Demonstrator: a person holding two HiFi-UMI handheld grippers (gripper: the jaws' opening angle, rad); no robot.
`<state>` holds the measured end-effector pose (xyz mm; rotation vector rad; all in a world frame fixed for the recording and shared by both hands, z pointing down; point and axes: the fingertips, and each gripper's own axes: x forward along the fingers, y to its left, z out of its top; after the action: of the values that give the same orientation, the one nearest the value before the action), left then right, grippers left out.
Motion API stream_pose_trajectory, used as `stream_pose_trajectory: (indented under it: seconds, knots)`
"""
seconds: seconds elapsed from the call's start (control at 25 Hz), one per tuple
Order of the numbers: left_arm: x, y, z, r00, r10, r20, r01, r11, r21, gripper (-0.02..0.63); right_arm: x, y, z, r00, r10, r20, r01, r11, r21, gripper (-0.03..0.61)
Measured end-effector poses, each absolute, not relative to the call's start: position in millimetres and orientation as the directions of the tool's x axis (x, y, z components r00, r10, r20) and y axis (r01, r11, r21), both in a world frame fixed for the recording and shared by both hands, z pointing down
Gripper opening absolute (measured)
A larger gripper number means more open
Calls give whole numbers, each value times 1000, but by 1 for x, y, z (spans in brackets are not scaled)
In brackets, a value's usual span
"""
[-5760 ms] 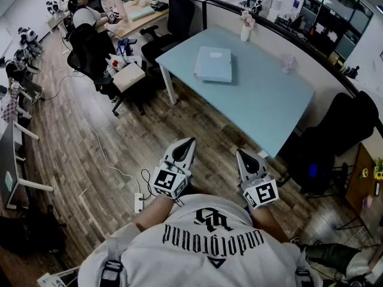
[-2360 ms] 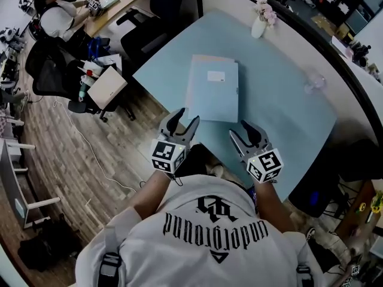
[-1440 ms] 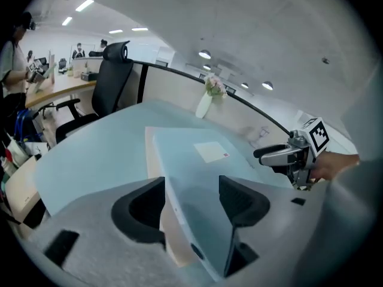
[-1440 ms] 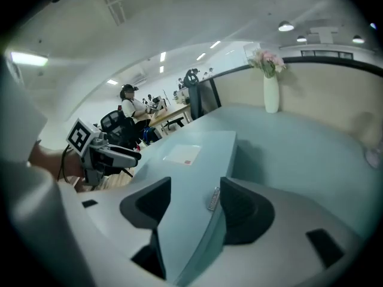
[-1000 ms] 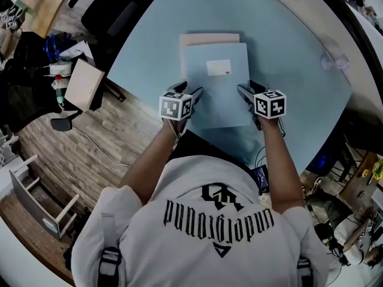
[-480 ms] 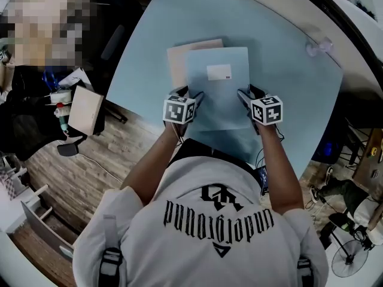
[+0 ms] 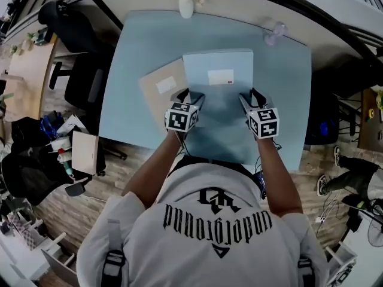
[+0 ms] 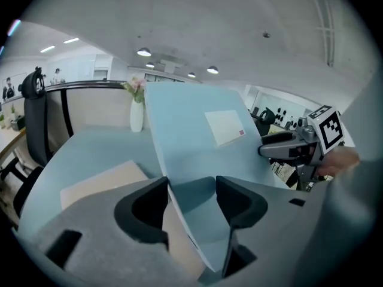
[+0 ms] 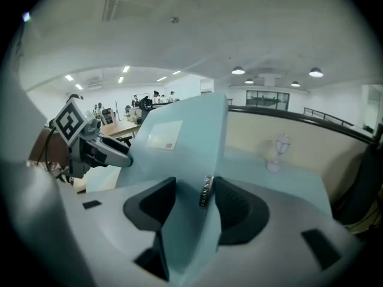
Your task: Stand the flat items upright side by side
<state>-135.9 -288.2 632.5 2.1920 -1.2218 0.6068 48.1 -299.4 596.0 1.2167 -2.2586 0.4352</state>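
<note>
Tongs are gripping a smooth blue folder (image 7: pixel 218 94) above the pale surface (image 7: pixel 131 52)
Left tongs (image 7: pixel 189 94) and right tongs (image 7: pixel 249 94) are clamping its thin opposite edges, holding the rectangle tilted just beside a flat beige folder (image 7: pixel 158 88).

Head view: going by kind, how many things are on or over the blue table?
folders: 2 (blue folder, tan folder)
vase of flowers: 1
clear glass: 1
total: 4

Colours: blue folder (image 7: pixel 218 100) light blue with white label (image 7: pixel 220 76); tan folder (image 7: pixel 160 88) plain beige; worktop (image 7: pixel 134 58) pale blue; vase (image 7: pixel 186 6) white.
</note>
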Motion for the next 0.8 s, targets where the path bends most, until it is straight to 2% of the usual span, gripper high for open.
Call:
stream_pose_trajectory:
  seconds: [0.32, 0.48, 0.8]
  knots:
    - [-45, -315, 583, 519, -681, 516, -821, -566, 79, 247, 143, -293, 556, -309, -828, 468, -908, 404, 116, 195]
    - [-7, -316, 582, 522, -722, 455, -806, -592, -15, 244, 175, -286, 552, -238, -882, 406, -925, 333, 182, 198]
    - [23, -311, 619, 506, -714, 484, -799, -599, -49, 227, 208, -273, 605, -191, -881, 433, -934, 299, 195, 184]
